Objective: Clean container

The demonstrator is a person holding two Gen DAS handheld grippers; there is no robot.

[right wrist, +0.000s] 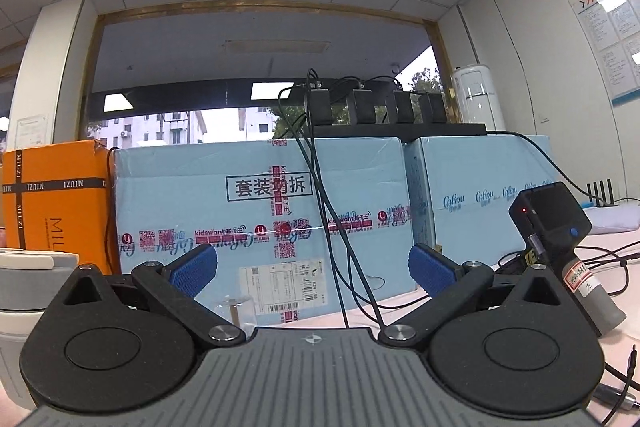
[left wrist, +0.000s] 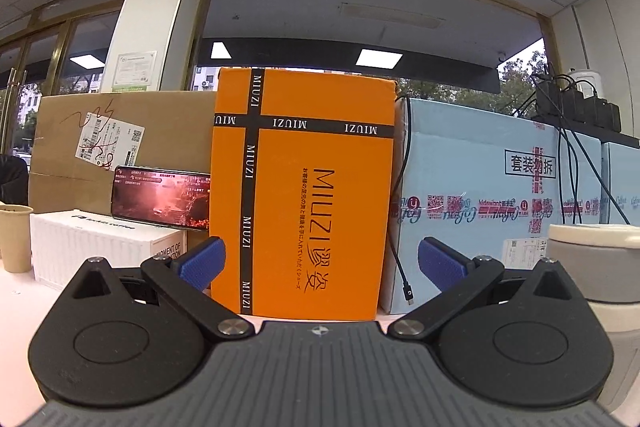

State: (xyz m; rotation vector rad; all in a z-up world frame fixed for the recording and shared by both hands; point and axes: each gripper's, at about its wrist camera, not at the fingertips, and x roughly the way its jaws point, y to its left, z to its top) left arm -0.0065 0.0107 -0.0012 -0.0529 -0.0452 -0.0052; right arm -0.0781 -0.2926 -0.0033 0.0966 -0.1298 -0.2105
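Note:
A grey and cream lidded container stands on the table between the two grippers: at the right edge of the left wrist view [left wrist: 600, 267] and at the left edge of the right wrist view [right wrist: 28, 283]. My left gripper [left wrist: 320, 263] is open and empty, low over the table, facing an orange MIUZI box [left wrist: 304, 187]. My right gripper [right wrist: 312, 267] is open and empty, facing a light blue carton [right wrist: 260, 211]. A small clear glass [right wrist: 236, 311] stands on the table just ahead of the right gripper, partly hidden by it.
A brown carton [left wrist: 120, 139], a white box [left wrist: 100, 243] with a lit phone [left wrist: 160, 199] leaning above it and a paper cup [left wrist: 14, 239] stand at the left. A black handheld device [right wrist: 560, 239] with cables lies at the right. Chargers [right wrist: 376, 107] sit on the blue cartons.

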